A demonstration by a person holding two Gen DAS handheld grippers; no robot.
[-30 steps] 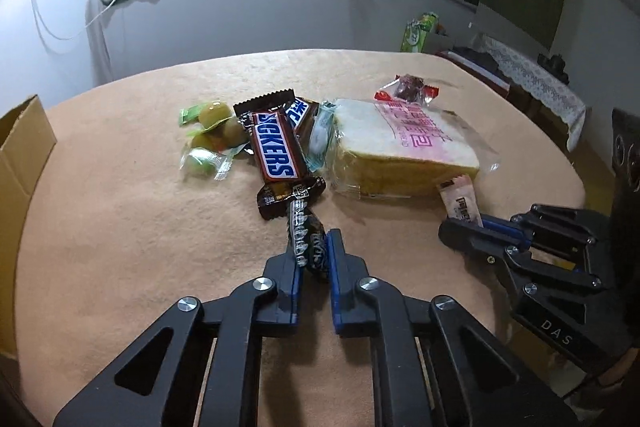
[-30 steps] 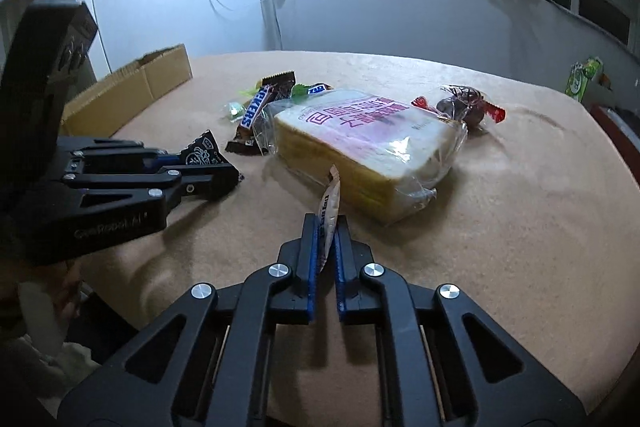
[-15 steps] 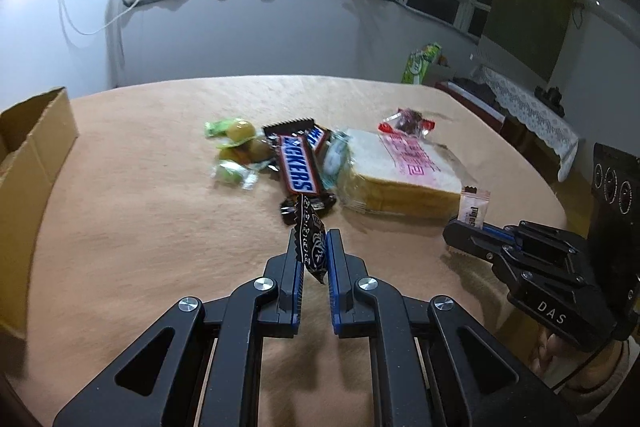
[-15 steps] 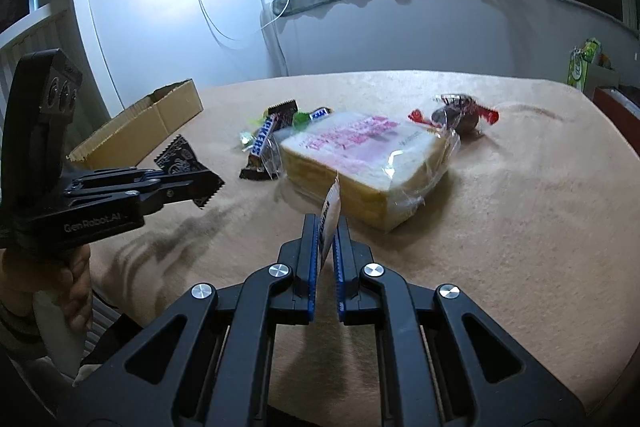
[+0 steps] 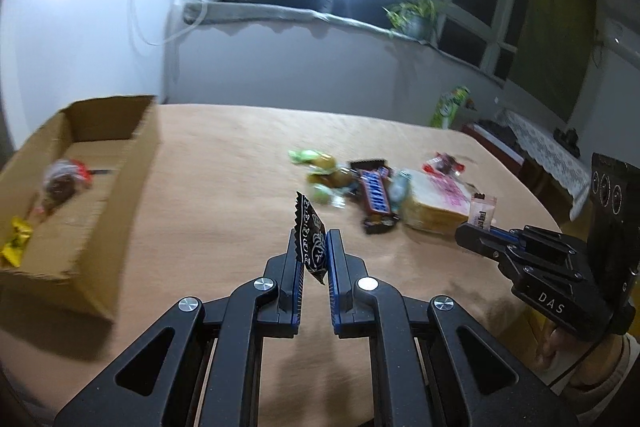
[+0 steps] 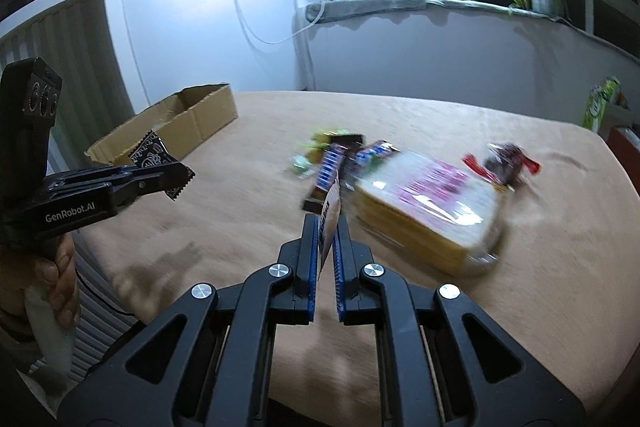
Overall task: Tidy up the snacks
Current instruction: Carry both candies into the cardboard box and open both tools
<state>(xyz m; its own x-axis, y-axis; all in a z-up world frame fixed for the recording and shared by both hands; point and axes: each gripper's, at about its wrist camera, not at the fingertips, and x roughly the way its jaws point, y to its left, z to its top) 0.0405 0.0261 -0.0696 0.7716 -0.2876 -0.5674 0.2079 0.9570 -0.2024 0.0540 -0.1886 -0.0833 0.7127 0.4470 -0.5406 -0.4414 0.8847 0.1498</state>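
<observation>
Between the pads of the left tool (image 5: 312, 247) sits a black sachet (image 5: 309, 231), pinched by its lower part with its crimped top standing free above the fingertips; the jaws are closed on it. The right tool (image 6: 325, 227) is likewise closed, on a thin pale sachet (image 6: 332, 205) held edge-on, most of it projecting past the tips. Both loads are clear of the worktop (image 5: 224, 187). Each grip takes only a small margin of slippery film, so a quick swing or wrist roll could let a sachet slide out and fall short of the box (image 5: 120, 183), which stands open at the left edge with a red-wrapped sweet (image 5: 60, 183) and a yellow one (image 5: 16, 239) already inside. The near box wall rises in the line of travel; a low approach could catch it and push the box. Two tools converging on one opening risk a clash. On the worktop remain the chocolate bars (image 5: 374, 191), green sweets (image 5: 316, 167), bagged bread (image 5: 436, 203) and another red sweet (image 5: 444, 163), bunched close together, so later picks may drag neighbours.
</observation>
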